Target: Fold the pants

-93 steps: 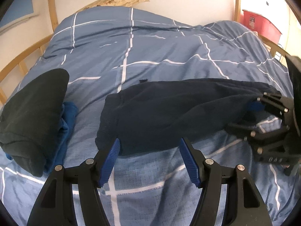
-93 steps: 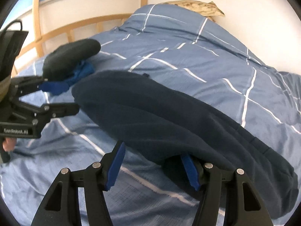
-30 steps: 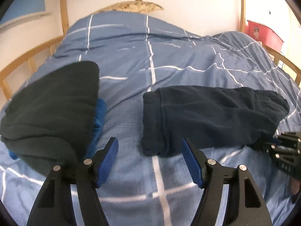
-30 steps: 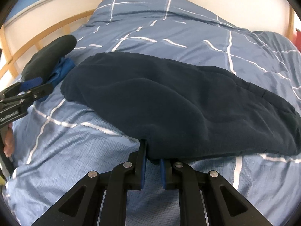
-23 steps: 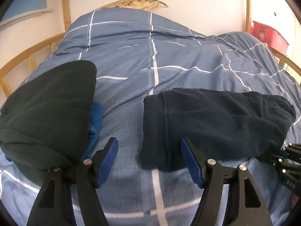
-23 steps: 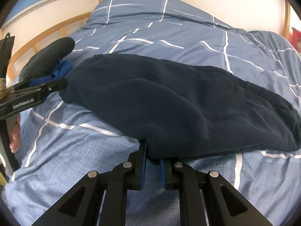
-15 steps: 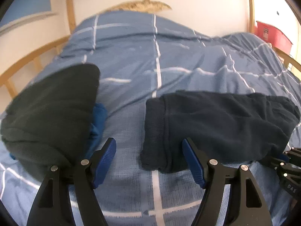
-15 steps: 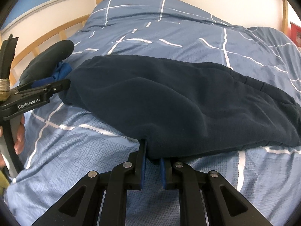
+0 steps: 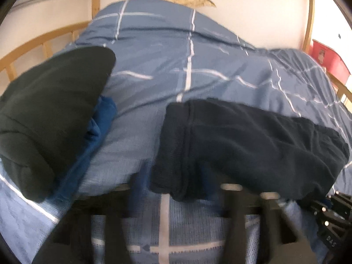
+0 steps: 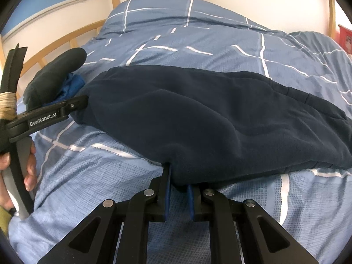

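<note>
Lying across the bed point(image 10: 198, 33), the navy pants point(image 10: 209, 114) have their long axis from side to side, with one narrow end pointing toward the pile of folded clothes point(image 9: 46, 110) on the left of both views. I hold their near edge with my right tool point(image 10: 177, 189), its jaws pressed together and pinching the fabric. My left tool point(image 9: 173, 182) is blurred at the left end of the pants; its jaws are closing, with the cloth end between them.
</note>
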